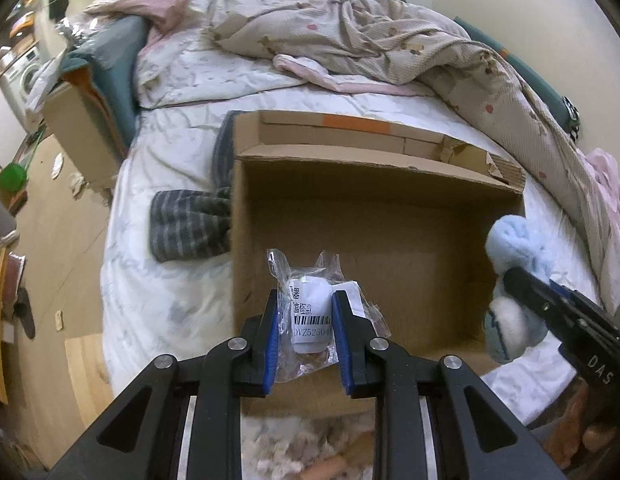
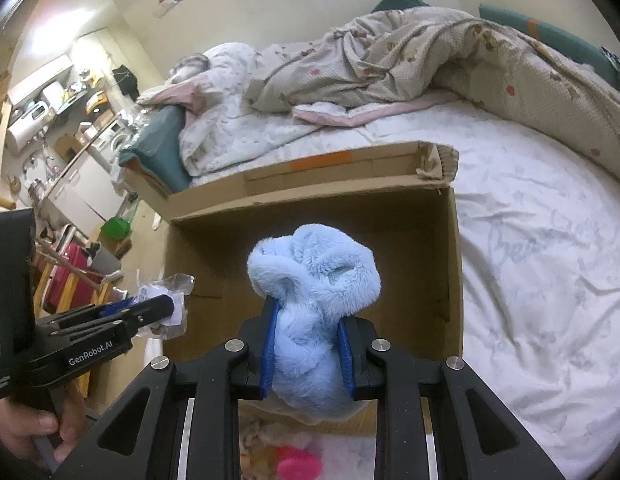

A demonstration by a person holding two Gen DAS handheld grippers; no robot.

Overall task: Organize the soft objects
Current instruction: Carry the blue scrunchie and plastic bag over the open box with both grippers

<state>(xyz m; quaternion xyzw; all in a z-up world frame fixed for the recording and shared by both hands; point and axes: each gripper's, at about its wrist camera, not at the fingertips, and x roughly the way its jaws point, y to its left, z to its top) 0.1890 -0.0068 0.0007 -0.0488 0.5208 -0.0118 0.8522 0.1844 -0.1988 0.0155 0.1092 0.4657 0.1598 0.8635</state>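
An open cardboard box (image 1: 390, 184) (image 2: 450, 248) lies on the bed. My left gripper (image 1: 306, 308) is shut on a clear plastic packet (image 1: 310, 312) with a white barcode label, held over the box's near left part; it also shows in the right wrist view (image 2: 166, 304). My right gripper (image 2: 308, 320) is shut on a fluffy light-blue soft item (image 2: 314, 280), held above the box's near edge. In the left wrist view the blue item (image 1: 510, 240) and right gripper (image 1: 522, 284) sit at the box's right side.
A striped grey cloth (image 1: 190, 224) lies on the white sheet left of the box. A crumpled beige quilt (image 1: 370, 40) (image 2: 430, 60) covers the far side of the bed. A second cardboard box (image 1: 78, 132) stands off the bed's left edge. Clutter fills the floor at left.
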